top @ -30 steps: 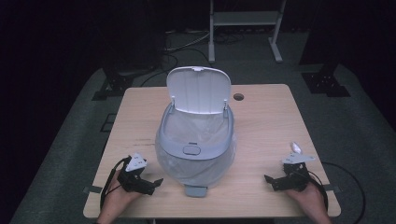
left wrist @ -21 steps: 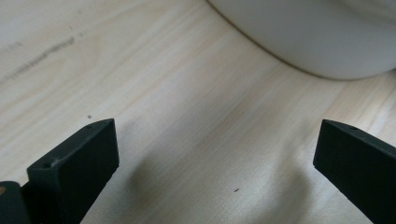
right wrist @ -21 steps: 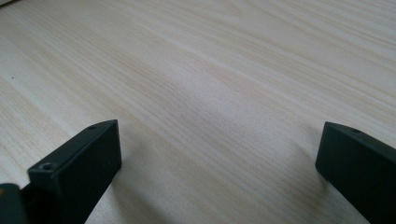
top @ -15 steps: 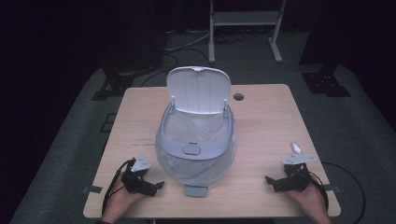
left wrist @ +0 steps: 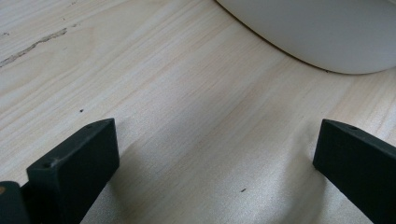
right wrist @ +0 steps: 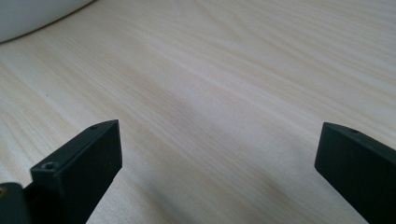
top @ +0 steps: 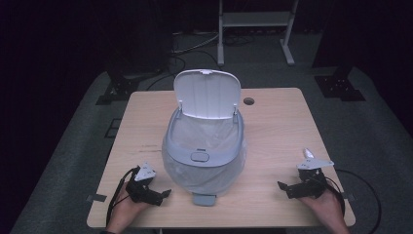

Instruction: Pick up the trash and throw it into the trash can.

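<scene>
1. The pedal bin (top: 204,156) stands on the wooden table (top: 277,126) between the two grippers; it lies ahead of the left gripper (top: 163,194) fingertips, just beyond them toward the right gripper, and well apart from the right gripper (top: 281,185), off to its left-hand side
2. Both grippers rest low on the table with their jaws spread wide and nothing between them; bare wood shows in each gap
3. The bin is pale grey-blue plastic with a rounded body, its white hinged lid (top: 207,93) standing upright and open at the far side, a thin translucent liner bag (top: 207,131) folded over the rim, and a foot pedal (top: 204,199) at the near base
4. It will likely handle as light and stiff, with a smooth, curved wall that could slip in a pinch
5. The liner is soft and easily torn
6. The rim or the lid's edge looks the best hold; the body is too wide for these fingers
</scene>
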Demonstrator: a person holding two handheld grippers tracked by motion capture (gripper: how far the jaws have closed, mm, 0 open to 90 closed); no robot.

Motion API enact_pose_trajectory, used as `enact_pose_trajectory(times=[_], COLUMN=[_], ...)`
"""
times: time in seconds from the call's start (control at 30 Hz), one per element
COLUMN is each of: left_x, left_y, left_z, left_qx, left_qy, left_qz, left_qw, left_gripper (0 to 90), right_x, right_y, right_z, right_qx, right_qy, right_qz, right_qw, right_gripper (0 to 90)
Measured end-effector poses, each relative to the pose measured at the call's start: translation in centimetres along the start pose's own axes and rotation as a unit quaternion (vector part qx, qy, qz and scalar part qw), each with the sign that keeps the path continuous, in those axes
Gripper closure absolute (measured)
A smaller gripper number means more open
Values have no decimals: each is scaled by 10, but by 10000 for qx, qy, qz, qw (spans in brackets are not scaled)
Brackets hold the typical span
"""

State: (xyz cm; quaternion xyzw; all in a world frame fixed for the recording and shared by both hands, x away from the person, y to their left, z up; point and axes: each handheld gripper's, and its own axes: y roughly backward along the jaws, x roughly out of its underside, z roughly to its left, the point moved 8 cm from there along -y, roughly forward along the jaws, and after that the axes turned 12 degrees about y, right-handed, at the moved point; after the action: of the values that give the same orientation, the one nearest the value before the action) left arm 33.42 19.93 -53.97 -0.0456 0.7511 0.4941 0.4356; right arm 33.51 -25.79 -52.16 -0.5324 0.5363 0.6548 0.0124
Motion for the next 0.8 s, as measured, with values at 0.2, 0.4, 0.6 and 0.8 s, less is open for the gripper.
enact_pose_trajectory(times=[0.2, 0.4, 0.6, 0.8], left_x=[0, 0, 0, 0], left_y=[0, 0, 0, 0], left_z=[0, 0, 0, 0], left_qx=[-6, -4, -10, -9], left_qy=[3, 3, 9, 8], left_qz=[-2, 1, -3, -2], left_qw=[10000, 10000, 10000, 10000], left_gripper=[0, 0, 0, 0], right_x=[-8, -12, -12, -14], right_y=[9, 14, 17, 17], right_z=[-14, -29, -42, -55], right_qx=[206, 326, 433, 560], right_qy=[-44, -199, -319, -460], right_qz=[-165, -237, -270, -311], right_qw=[9996, 9990, 9982, 9969], right_gripper=[0, 0, 0, 0])
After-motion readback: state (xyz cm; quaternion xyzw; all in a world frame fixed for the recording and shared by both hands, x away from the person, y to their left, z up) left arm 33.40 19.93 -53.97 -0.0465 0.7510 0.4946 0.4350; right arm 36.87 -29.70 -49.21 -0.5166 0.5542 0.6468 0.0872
